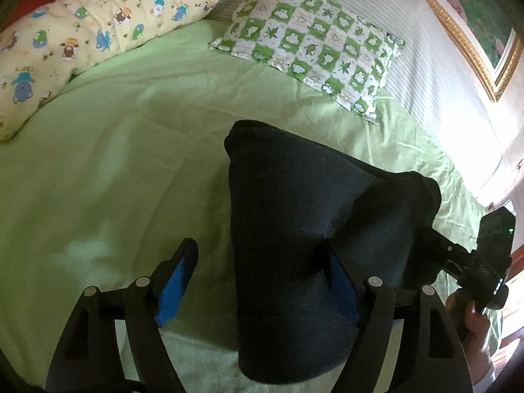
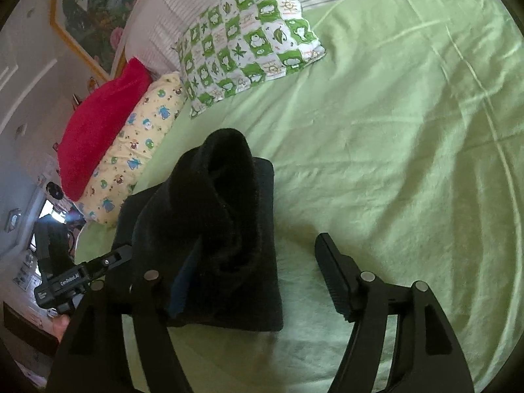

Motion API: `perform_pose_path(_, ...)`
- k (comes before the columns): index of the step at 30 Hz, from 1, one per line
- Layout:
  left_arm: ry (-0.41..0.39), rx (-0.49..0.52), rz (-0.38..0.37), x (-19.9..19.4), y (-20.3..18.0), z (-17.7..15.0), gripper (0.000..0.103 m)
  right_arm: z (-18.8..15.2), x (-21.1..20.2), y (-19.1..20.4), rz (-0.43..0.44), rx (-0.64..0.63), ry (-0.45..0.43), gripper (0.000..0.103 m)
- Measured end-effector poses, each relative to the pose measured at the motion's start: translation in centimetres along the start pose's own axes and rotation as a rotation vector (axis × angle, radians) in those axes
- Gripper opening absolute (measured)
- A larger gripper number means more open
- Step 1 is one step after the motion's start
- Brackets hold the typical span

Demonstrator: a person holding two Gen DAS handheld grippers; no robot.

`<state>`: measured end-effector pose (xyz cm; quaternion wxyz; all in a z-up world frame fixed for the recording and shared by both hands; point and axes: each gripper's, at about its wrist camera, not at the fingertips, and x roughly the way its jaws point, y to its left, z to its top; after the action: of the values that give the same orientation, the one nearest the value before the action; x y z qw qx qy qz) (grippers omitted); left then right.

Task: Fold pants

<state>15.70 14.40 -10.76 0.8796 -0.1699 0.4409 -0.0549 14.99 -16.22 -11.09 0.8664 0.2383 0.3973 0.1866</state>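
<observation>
The dark navy knit pants (image 1: pixel 294 229) lie at lower centre of the frame on the light green bed sheet (image 1: pixel 114 180), already a compact bundle. One flap rises, draped over one finger of each gripper. Left gripper (image 1: pixel 262 281) and right gripper (image 2: pixel 258 275) stand apart, clamping nothing. The flap probably needs flattening.

Soft daylight, window glare, fisheye-warped edges
</observation>
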Motion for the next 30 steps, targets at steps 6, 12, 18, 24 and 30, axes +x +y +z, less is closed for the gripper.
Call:
perform_pose_path(6, -0.003, 0.021, 0.044, -2.1, -0.7, -1.2, 0.081, -0.5, -2.2, 1.8, 0.004, -0.029, -0.014, 0.073)
perform_pose_path(12, -0.011, 0.092, 0.11, -3.9, -1.9, -3.1, 0.082, -2.0, -4.7, 4.7, 0.0, -0.149, -0.019, 0.085)
perform_pose_path(18, -0.02, 0.126, 0.125, -5.6, -2.2, -4.7, 0.082, -3.6, -6.0, 7.6, -0.007, -0.298, 0.001, 0.088)
perform_pose_path(24, -0.043, 0.195, 0.168, -6.8, -2.9, -6.0, 0.082, -4.3, -7.0, 8.8, -0.023, -0.362, -0.009, 0.091)
perform_pose_path(30, -0.056, 0.251, 0.204, -7.2, -3.8, -6.7, 0.082, -4.8, -7.2, 9.8, -0.065, -0.44, 0.003, 0.092)
